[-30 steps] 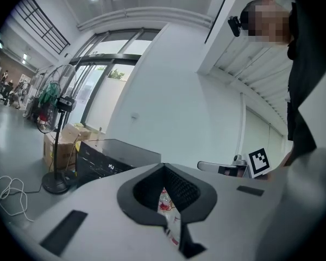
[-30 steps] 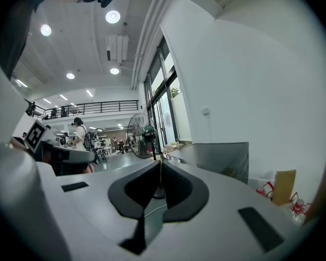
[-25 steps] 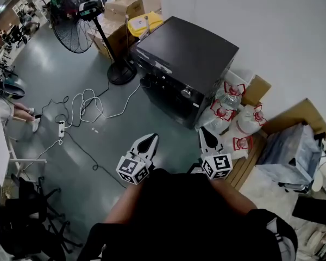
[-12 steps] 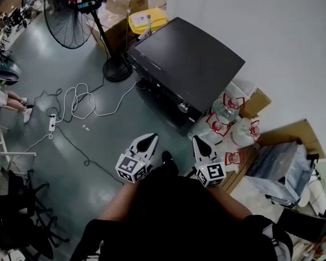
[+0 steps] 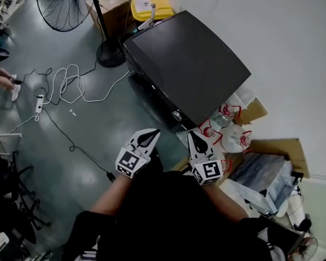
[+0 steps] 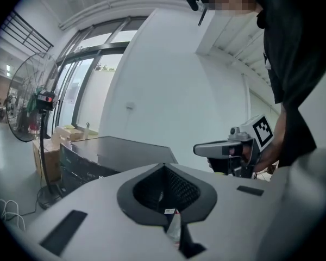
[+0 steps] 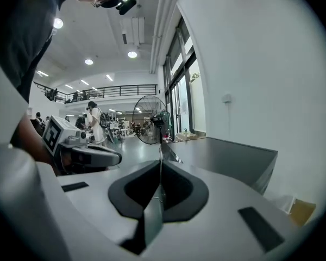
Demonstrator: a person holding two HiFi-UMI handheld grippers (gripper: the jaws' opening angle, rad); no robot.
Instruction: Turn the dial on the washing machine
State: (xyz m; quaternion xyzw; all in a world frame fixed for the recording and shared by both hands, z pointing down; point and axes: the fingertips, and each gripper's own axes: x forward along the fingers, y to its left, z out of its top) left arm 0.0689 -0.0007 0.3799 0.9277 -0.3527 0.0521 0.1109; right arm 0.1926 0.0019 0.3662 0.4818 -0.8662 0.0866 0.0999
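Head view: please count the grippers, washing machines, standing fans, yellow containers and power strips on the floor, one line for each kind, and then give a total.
Grippers: 2, the left gripper and the right gripper
Washing machine: 1
Standing fan: 1
Yellow container: 1
Power strip: 1
Total: 6

Black top; white left tool, right tool
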